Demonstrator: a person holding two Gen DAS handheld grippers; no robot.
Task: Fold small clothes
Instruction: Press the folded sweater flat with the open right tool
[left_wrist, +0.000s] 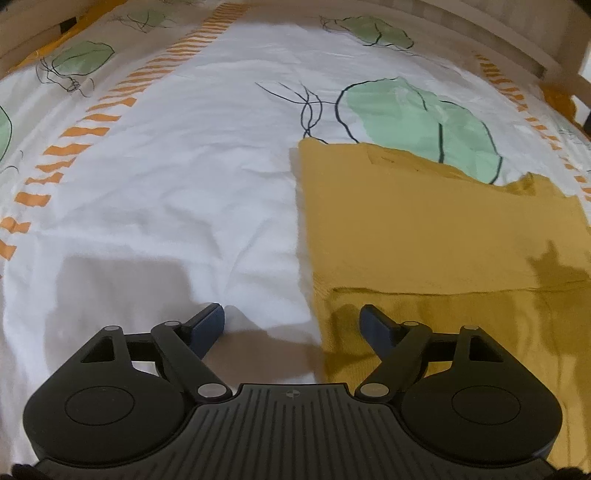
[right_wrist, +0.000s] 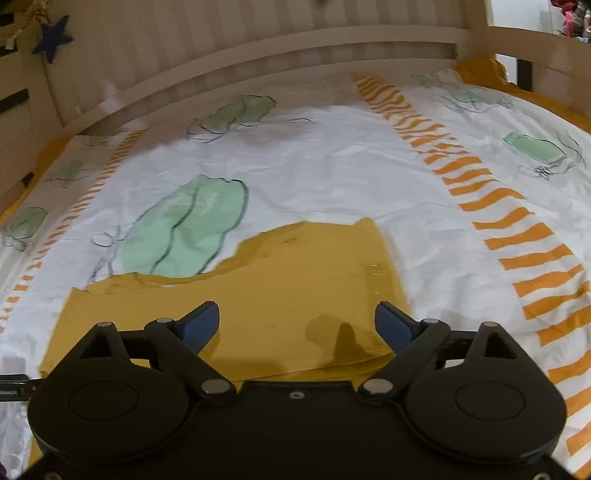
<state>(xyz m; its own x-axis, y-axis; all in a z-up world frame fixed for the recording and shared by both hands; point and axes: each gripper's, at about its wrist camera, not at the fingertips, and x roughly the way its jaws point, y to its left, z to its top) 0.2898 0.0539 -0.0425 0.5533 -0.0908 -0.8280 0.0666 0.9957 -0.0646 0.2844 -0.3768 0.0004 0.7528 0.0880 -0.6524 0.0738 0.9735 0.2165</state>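
Observation:
A mustard-yellow garment (left_wrist: 424, 229) lies flat on the bed, folded over with a fold edge running across its near part. In the left wrist view it fills the right half. My left gripper (left_wrist: 291, 321) stands open over the garment's left edge, its right finger above the cloth and its left finger above the sheet, with nothing between the pads. In the right wrist view the same garment (right_wrist: 280, 288) lies in the lower middle. My right gripper (right_wrist: 297, 321) hangs open above its near right part and holds nothing.
The bed cover (left_wrist: 177, 177) is white with green leaf prints and orange striped bands (right_wrist: 517, 236). A wooden bed rail (right_wrist: 258, 62) runs along the far side. A drawer unit with a blue star (right_wrist: 53, 37) stands at the back left.

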